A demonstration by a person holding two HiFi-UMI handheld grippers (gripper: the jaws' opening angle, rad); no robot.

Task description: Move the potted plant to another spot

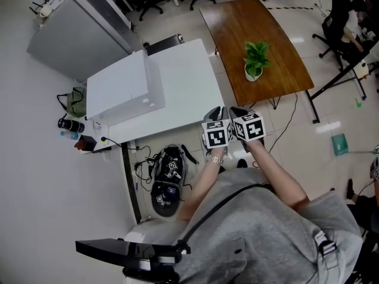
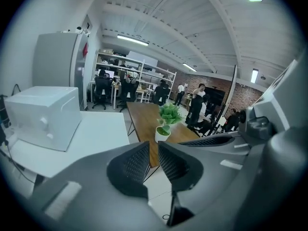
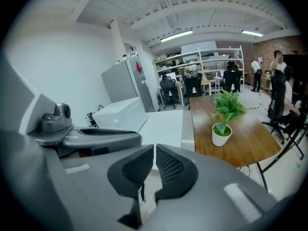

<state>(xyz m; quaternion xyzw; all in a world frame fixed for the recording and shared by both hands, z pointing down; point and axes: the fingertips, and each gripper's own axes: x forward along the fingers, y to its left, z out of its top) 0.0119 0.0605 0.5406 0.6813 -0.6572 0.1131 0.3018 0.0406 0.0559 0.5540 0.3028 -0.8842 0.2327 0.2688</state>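
Observation:
The potted plant (image 1: 256, 60), green leaves in a small white pot, stands upright on the brown wooden table (image 1: 278, 37). I hold both grippers side by side close to my body, short of the table's near edge and well apart from the plant. My left gripper (image 1: 218, 113) has its jaws together with nothing between them. My right gripper (image 1: 240, 112) is shut and empty as well. The left gripper view has the plant (image 2: 166, 121) ahead beyond the left gripper (image 2: 154, 146). In the right gripper view the plant (image 3: 224, 117) lies ahead to the right of the right gripper (image 3: 154, 148).
A white table (image 1: 189, 84) carrying a large white box (image 1: 121, 86) adjoins the wooden table on the left. A grey cabinet (image 1: 71, 34) stands behind it. A black backpack (image 1: 167, 176) and cables lie on the floor. People sit at the far right (image 1: 346, 10).

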